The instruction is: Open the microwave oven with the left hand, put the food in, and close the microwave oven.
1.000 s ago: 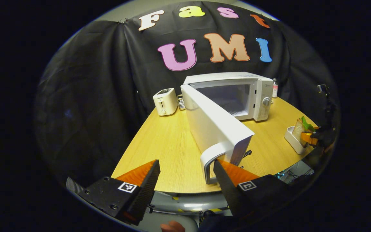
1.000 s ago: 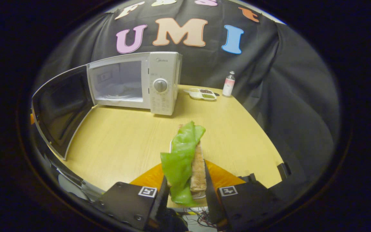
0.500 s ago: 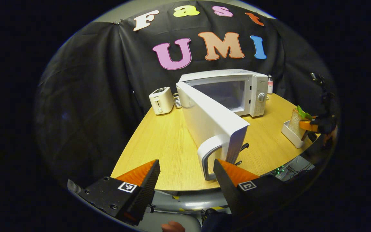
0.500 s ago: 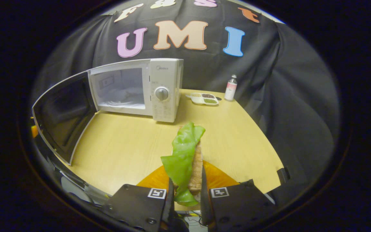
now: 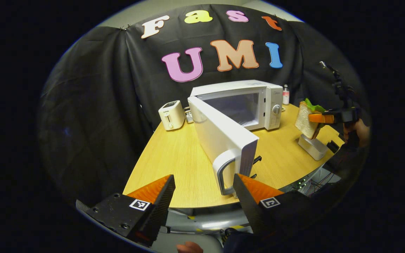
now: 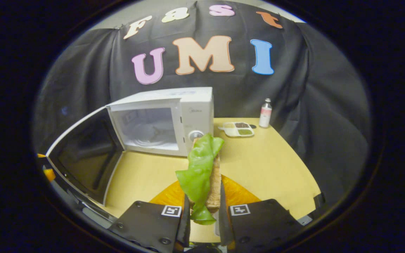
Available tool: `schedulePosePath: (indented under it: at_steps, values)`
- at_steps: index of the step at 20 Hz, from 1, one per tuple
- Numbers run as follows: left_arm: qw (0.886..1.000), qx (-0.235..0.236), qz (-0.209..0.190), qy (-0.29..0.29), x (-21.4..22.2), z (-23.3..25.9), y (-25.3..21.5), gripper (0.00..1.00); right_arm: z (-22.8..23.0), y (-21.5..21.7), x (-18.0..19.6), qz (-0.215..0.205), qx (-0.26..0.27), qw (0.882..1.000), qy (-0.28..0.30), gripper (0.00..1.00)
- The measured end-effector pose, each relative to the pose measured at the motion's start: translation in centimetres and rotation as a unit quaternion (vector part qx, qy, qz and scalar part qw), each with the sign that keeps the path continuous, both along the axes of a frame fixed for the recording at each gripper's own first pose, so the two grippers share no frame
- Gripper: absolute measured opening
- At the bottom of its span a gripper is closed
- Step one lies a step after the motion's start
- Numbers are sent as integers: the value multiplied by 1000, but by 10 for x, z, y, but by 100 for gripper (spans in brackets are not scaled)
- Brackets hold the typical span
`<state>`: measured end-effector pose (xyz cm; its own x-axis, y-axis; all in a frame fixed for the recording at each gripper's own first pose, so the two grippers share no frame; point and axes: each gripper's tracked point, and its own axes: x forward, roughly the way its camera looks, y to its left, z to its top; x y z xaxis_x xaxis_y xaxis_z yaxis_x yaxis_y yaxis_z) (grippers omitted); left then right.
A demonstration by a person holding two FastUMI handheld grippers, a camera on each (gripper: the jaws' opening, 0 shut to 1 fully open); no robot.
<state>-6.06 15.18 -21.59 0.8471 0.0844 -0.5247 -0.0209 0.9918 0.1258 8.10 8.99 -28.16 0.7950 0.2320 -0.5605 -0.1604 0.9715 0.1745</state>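
Observation:
The white microwave (image 5: 255, 102) (image 6: 192, 109) stands at the back of the wooden table, its door (image 5: 223, 140) (image 6: 79, 158) swung wide open toward me. My left gripper (image 5: 204, 191) is open just in front of the door's handle (image 5: 222, 172), touching nothing. My right gripper (image 6: 202, 211) is shut on a sandwich (image 6: 206, 175) of toast and green lettuce, held upright above the table. In the left gripper view that sandwich (image 5: 306, 117) hangs above a small white holder (image 5: 311, 147) at the right edge.
A white toaster (image 5: 170, 115) sits left of the microwave. A small bottle (image 6: 265, 113) and a divided white dish (image 6: 237, 129) stand at the back right. A hand (image 5: 357, 130) holds the right gripper.
The right gripper has lifted the sandwich out of the white holder and raised it. The left gripper has drawn back slightly from the open door.

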Motion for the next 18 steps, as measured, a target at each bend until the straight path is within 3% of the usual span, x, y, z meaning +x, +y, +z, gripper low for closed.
schedulePosePath:
  at_steps: [1,2,7,14,18]
  values:
    - [1000,-1,1,-7,2,7,2,98,4,10,3,5,11,1000,-2,29]
    - [1000,2,6,-14,2,15,8,98,7,21,6,11,20,1000,-2,35]
    - [995,3,49,-83,18,71,40,98,11,66,18,42,37,998,-6,35]
    - [975,-7,98,-197,55,131,59,100,14,124,47,67,59,996,-10,35]
    - [968,-32,82,-234,79,150,44,97,13,164,70,68,98,993,-7,35]
